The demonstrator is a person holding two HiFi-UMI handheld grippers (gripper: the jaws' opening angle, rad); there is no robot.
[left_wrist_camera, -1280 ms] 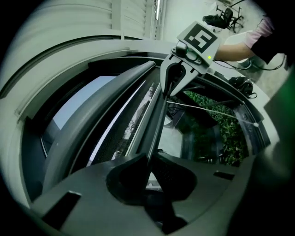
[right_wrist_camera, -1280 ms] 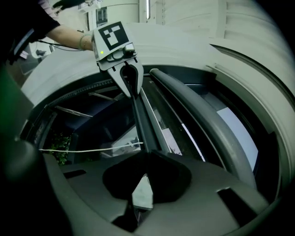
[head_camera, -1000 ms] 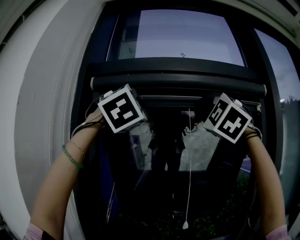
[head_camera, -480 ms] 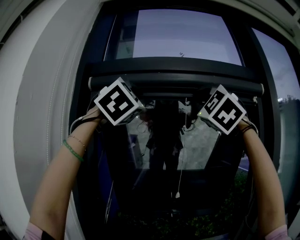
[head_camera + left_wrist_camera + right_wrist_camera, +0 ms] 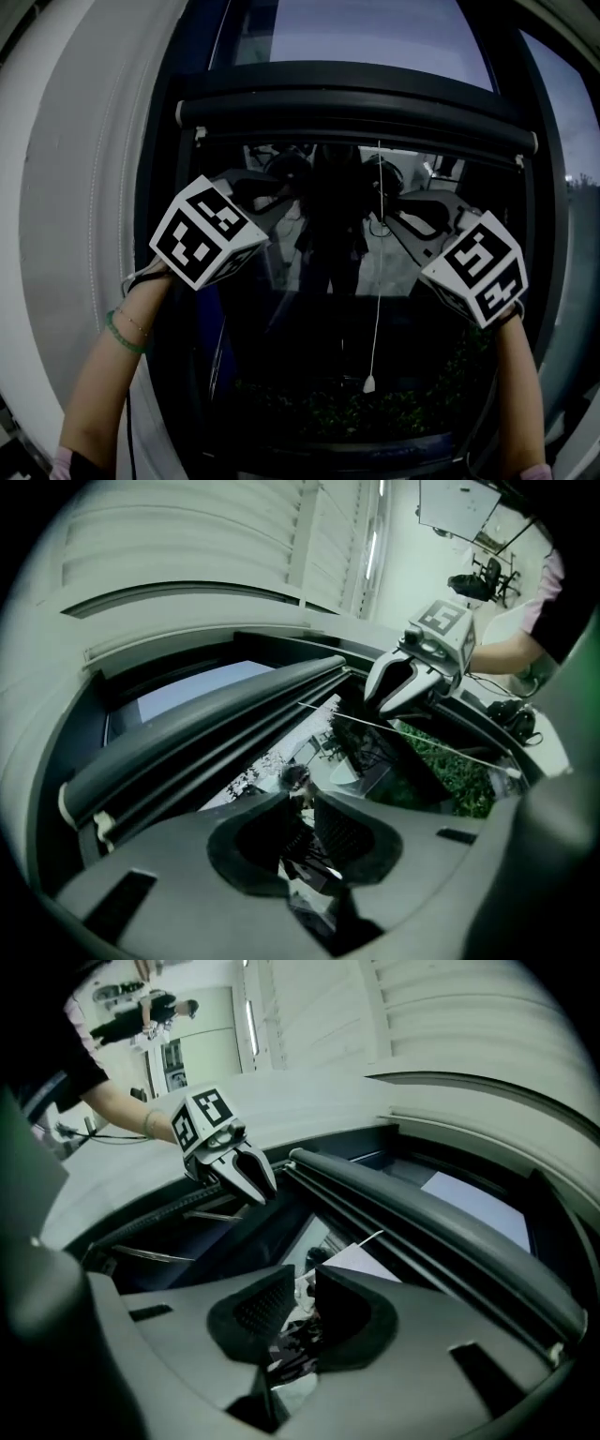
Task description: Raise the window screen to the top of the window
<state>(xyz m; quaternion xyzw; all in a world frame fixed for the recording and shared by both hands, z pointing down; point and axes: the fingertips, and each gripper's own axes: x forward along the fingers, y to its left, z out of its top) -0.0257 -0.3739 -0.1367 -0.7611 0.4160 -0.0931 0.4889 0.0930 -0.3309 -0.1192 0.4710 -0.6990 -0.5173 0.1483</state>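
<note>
The window screen is rolled into a dark bar (image 5: 356, 112) across the top of the lower pane, also seen as bar (image 5: 206, 724) and bar (image 5: 431, 1222). Its white pull cord (image 5: 378, 272) hangs down the glass to a small bead (image 5: 369, 383). My left gripper (image 5: 302, 799) and right gripper (image 5: 305, 1283) are both below the bar and clear of it, pointing at the glass. Each has its jaws drawn together with nothing between them. In the head view only their marker cubes show, the left cube (image 5: 206, 246) and the right cube (image 5: 478, 267).
A dark window frame (image 5: 164, 234) borders the pane, with white wall (image 5: 75, 187) to its left. A fixed upper pane (image 5: 366, 37) sits above the bar. The glass reflects a person (image 5: 333, 225), and greenery (image 5: 375, 412) lies outside below.
Both grippers were up at the bar half a second ago. They have now dropped well below it and apart, and the cord hangs straight down again.
</note>
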